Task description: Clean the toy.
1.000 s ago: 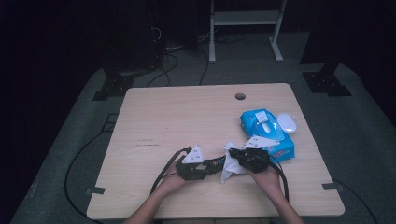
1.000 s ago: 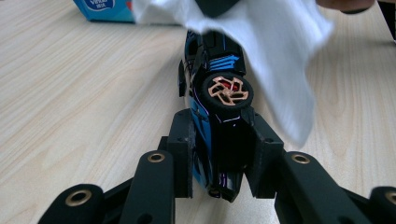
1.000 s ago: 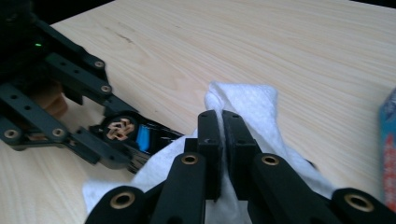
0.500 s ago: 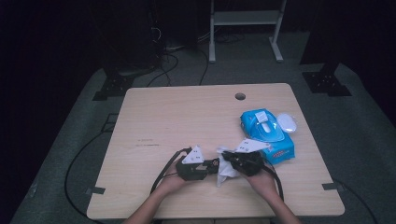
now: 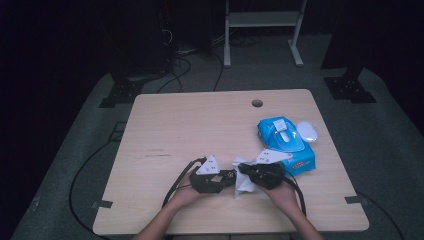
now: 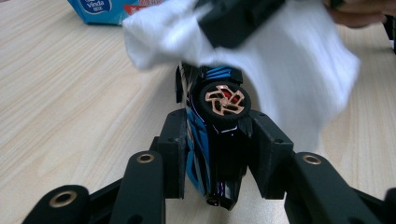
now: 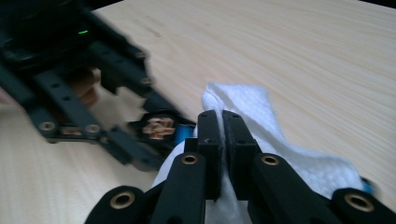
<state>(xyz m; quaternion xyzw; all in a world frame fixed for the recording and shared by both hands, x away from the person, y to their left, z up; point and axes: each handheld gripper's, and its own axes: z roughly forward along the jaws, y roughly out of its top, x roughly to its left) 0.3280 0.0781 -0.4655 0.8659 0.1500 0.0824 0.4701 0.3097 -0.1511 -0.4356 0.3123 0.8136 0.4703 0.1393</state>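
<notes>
A small blue and black toy car [image 6: 205,154] with a copper-spoked wheel [image 6: 222,100] stands nose-up between the pads of my left gripper [image 6: 219,154]. The jaws have just been opening a little, and the pads still rest against the car's sides. My right gripper [image 7: 222,126] is shut on a white wipe [image 7: 261,126] and holds it against the car [image 7: 159,127]. From above, the left gripper [image 5: 231,176] and the right gripper [image 5: 243,173] meet tip to tip near the table's front edge, with the wipe [image 5: 245,184] bunched between them.
A blue pack of wipes [image 5: 285,142] lies to the right of the hands, with a white oval lid [image 5: 307,131] beside it. The wooden table [image 5: 200,130] has a cable hole [image 5: 257,103] near its far edge. Cables trail from both grippers.
The wipe's folds have shifted slightly against the car. Both hands stay where they were.
</notes>
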